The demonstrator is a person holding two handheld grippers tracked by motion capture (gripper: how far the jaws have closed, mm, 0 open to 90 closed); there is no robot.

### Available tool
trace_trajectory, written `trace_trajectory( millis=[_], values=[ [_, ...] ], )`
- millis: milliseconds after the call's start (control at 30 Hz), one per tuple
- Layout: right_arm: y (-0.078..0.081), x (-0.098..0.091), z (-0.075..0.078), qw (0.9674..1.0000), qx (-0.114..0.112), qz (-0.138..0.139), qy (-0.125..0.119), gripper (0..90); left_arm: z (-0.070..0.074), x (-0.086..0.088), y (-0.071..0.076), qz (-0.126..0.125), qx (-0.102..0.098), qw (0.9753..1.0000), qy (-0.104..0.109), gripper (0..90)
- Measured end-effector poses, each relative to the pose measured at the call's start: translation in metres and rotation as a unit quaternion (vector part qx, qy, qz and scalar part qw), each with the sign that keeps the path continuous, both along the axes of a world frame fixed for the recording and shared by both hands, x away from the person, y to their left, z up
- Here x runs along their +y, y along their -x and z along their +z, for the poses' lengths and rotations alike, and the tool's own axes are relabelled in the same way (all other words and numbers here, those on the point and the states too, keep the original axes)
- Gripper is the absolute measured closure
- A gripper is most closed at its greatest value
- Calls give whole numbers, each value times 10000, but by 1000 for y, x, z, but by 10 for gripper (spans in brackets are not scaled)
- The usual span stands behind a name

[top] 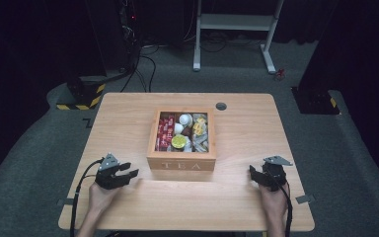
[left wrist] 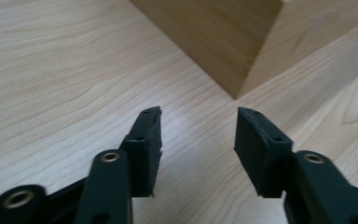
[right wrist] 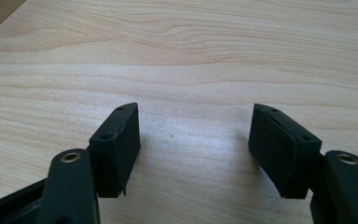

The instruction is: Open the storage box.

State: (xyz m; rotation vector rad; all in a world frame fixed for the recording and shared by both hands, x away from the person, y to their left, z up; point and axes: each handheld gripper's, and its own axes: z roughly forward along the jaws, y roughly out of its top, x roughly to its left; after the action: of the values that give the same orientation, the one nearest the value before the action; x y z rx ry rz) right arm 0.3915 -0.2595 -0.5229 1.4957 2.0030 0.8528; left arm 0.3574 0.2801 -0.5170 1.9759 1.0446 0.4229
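Wooden tea box (top: pixel 181 163), packets (top: pixel 166 132), table (top: pixel 128 113)

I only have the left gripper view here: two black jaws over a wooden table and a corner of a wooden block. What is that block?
Observer: It is an open wooden box with TEA lettered on its front.
Operator: Anything in it?
Observer: Yes: red packets on its left side, white cups and a yellow round thing towards the middle.
Operator: Where is the other gripper?
Observer: The right gripper is at the box's right, jaws apart over bare table, holding nothing.
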Motion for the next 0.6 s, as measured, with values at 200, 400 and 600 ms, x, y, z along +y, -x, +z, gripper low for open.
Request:
trace_trajectory(
  millis=[200,400,600],
  values=[
    [0,0,0,10000,-1,1,2,338,2,-6,3,-196,-38,9998,101,589],
    [0,0,0,10000,-1,0,1,338,3,-12,5,-423,-23,9991,102,674],
    [0,0,0,10000,-1,0,2,338,1,-17,4,-514,32,9986,150,746]
  ],
)
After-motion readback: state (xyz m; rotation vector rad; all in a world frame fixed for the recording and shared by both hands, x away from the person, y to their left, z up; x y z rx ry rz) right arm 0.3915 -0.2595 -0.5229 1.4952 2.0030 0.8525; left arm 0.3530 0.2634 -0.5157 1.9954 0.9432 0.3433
